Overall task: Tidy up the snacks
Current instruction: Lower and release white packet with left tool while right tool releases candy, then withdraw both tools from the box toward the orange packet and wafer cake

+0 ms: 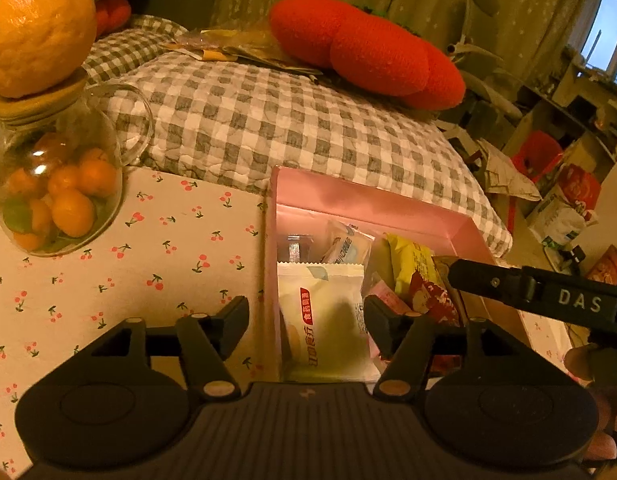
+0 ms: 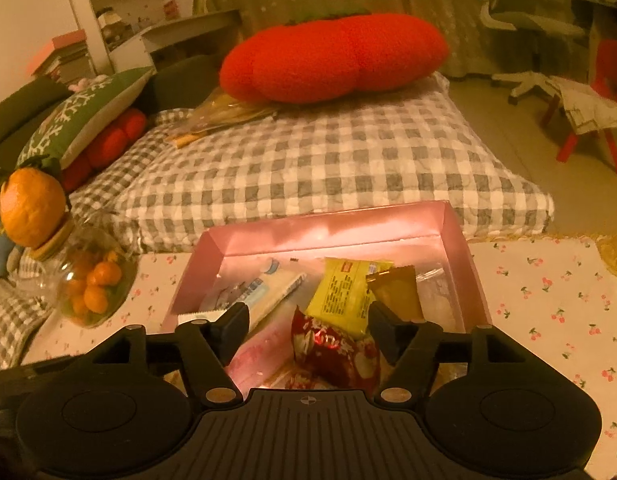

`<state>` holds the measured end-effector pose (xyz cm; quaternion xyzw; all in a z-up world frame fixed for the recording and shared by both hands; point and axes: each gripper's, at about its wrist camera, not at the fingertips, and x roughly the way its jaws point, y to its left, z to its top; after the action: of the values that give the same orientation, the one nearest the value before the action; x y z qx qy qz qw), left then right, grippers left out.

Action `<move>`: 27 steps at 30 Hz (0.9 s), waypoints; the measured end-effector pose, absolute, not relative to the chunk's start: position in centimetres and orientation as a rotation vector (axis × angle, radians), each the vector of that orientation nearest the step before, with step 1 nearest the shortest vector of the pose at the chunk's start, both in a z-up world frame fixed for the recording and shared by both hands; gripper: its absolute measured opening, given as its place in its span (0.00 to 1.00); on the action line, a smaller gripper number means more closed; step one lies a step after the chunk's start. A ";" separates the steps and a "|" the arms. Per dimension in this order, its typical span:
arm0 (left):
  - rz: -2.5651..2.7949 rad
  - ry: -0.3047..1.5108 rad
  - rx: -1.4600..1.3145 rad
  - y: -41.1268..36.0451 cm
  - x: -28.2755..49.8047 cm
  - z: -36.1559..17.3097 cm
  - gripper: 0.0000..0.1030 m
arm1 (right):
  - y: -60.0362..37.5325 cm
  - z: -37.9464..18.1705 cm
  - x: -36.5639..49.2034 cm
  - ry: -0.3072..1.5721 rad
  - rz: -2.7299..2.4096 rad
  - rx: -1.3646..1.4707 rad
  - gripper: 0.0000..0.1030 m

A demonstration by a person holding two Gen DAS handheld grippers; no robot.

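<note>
The red snack packet [image 2: 332,354] lies at the near end of the pink box [image 2: 328,236], crumpled and half standing on the other wrappers. My right gripper [image 2: 306,330] hangs over it with its jaws spread wide and nothing between them; the packet sits between the two fingers, a little nearer the right one, and I cannot tell whether either pad touches it. I judge the step in hand to be taking this packet or settling it in the box. To do it well I would come down squarely so that both pads meet its creased upper part, close gently since the foil will crush and slip, and keep clear of the yellow packet [image 2: 346,294] just behind it and the brown pouch [image 2: 396,294] beside that.

My left gripper [image 1: 306,328] is likewise spread and empty. The white packet [image 1: 324,320] with the red label lies flat in the near left part of the pink box, directly between these fingers and below them. The left finger stands outside the box wall, over the table [image 1: 168,248], so I would shift right before closing.

A blue-and-white wrapper [image 2: 264,292] lies left of the yellow packet. Left of the box stands a glass jar [image 1: 60,192] of small oranges, an orange [image 1: 38,28] on its lid. Beyond the box is a checked cushion [image 2: 308,168] bearing a red pillow [image 2: 332,58].
</note>
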<state>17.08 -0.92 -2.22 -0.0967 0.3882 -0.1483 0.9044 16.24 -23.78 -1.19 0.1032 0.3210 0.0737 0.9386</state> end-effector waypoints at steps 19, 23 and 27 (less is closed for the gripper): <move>-0.268 0.808 -0.126 0.9 13.2 -1.7 0.87 | -25.0 -0.8 10.0 0.669 0.137 0.182 0.82; -0.257 0.815 -0.094 1.2 12.4 -1.7 0.91 | -25.2 -1.1 8.9 0.685 0.125 0.189 0.83; -0.251 0.832 -0.060 1.6 11.7 -2.0 0.93 | -25.2 -1.6 7.7 0.705 0.131 0.204 0.84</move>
<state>11.66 1.55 -1.97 -0.0291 0.4029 -0.1215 0.9067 7.70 -25.19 -1.56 0.0999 0.3442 0.0642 0.9314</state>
